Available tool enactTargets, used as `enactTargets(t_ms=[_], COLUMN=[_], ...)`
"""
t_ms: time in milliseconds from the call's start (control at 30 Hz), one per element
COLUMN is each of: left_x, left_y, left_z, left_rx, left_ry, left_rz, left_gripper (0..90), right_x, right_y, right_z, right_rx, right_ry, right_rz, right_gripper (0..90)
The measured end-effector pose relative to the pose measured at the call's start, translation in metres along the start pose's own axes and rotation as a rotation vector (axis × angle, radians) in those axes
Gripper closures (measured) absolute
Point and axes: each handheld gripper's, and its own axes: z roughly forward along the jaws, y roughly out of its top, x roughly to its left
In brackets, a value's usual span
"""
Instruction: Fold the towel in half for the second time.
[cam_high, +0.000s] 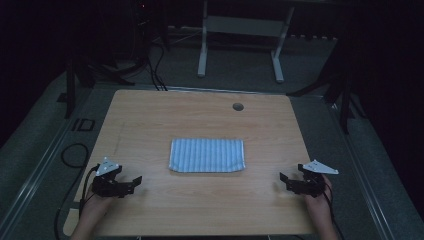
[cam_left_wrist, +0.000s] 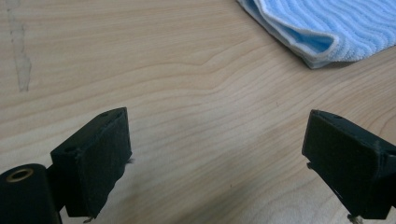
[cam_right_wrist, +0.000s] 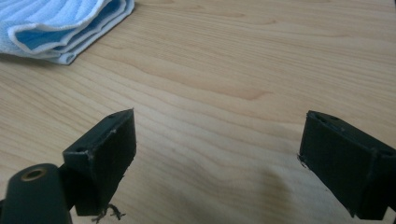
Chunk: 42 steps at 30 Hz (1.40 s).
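Note:
A folded blue-and-white striped cloth (cam_high: 207, 155) lies flat in the middle of the wooden table (cam_high: 150, 115). My left gripper (cam_high: 135, 183) rests near the table's front left, open, with nothing between its jaws; the cloth's folded corner (cam_left_wrist: 322, 32) sits ahead and to its right. Near the front right my right gripper (cam_high: 283, 181) is open too, jaws wide over bare wood. The cloth's layered edge (cam_right_wrist: 60, 28) lies ahead to its left. Each gripper is held by a hand and points inward toward the cloth.
A round cable hole (cam_high: 238, 106) sits near the table's far edge. A white desk frame (cam_high: 240, 30) stands on the floor beyond the table. Cables (cam_high: 75, 155) trail on the floor to the left. Bare wood surrounds the cloth on all sides.

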Motion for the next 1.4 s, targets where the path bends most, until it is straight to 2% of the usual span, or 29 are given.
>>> enactTargets(t_ms=[100, 233, 367, 467, 533, 633, 733, 867, 1067, 1233, 1400], left_x=[0.0, -0.001, -0.001, -0.002, -0.001, 0.001, 0.003, 0.005, 0.008, 0.012, 0.019], left_y=[-0.003, -0.006, -0.01, -0.012, -0.012, -0.014, -0.015, -0.016, -0.016, -0.017, -0.018], left_z=[-0.002, -0.005, -0.008, -0.011, -0.012, -0.013, -0.014, -0.017, -0.021, -0.024, -0.029], left_rx=[-0.004, -0.029, -0.054, -0.064, -0.081, -0.083, -0.096, -0.128, -0.158, -0.178, -0.224], left_ry=[0.015, 0.027, 0.038, 0.054, 0.059, 0.089, 0.09, 0.12, 0.142, 0.154, 0.174], left_rz=[0.004, -0.021, -0.037, -0.035, -0.049, -0.048, -0.054, -0.055, -0.064, -0.105, -0.173], left_gripper=[8.2, 8.2, 8.2, 8.2, 8.2, 8.2, 8.2, 8.2, 8.3, 8.2, 8.3], right_x=[0.0, -0.001, -0.002, -0.002, -0.003, -0.003, -0.004, -0.007, -0.011, -0.012, -0.013], right_y=[-0.003, -0.007, -0.009, -0.009, -0.009, -0.009, -0.009, -0.008, -0.007, -0.008, -0.007], right_z=[-0.005, -0.011, -0.011, -0.011, -0.011, -0.01, -0.01, -0.013, -0.013, -0.012, -0.01], right_rx=[-0.022, -0.059, -0.064, -0.076, -0.077, -0.074, -0.075, -0.11, -0.115, -0.11, -0.1], right_ry=[-0.025, -0.045, -0.054, -0.067, -0.072, -0.074, -0.089, -0.11, -0.128, -0.128, -0.137], right_rz=[0.009, 0.035, 0.027, 0.021, 0.029, 0.029, 0.027, 0.059, 0.074, 0.078, 0.084], right_gripper=[10.6, 10.6, 10.6, 10.6, 10.6, 10.6, 10.6, 10.6, 10.6, 10.6, 10.6])
